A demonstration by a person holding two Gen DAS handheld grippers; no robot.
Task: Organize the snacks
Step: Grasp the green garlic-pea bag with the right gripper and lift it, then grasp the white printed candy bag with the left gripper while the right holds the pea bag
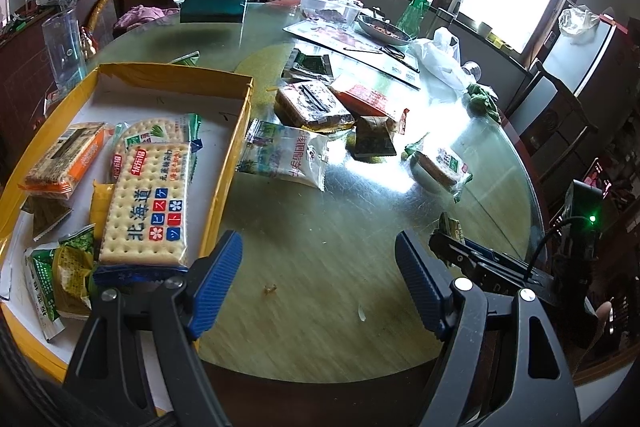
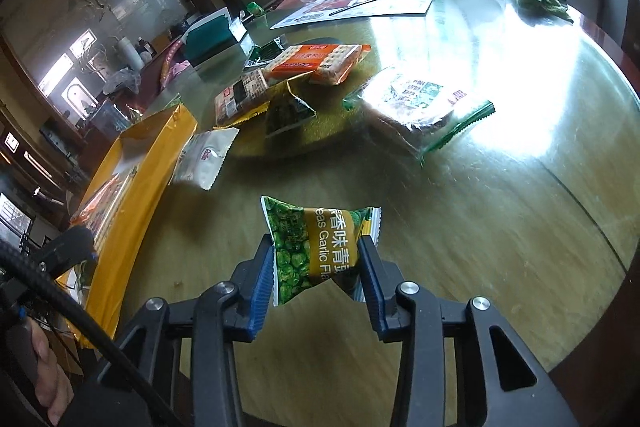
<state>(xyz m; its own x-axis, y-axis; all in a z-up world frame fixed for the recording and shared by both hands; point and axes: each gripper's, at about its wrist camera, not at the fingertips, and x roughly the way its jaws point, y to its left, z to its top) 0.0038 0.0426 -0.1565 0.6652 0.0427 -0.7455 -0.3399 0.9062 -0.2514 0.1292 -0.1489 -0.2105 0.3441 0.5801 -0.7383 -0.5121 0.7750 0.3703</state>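
the right gripper clamps a green pea packet between its blue pads, above the glass table. the left gripper stands wide, empty, beside the yellow box of snacks.

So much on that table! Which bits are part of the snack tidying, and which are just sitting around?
Part of the job:
- yellow cardboard box
- green garlic-pea packet between the right jaws
- white foil packet
- orange cracker pack

Just lying about:
- clear plastic tub
- green plastic bottle
- white plastic bag
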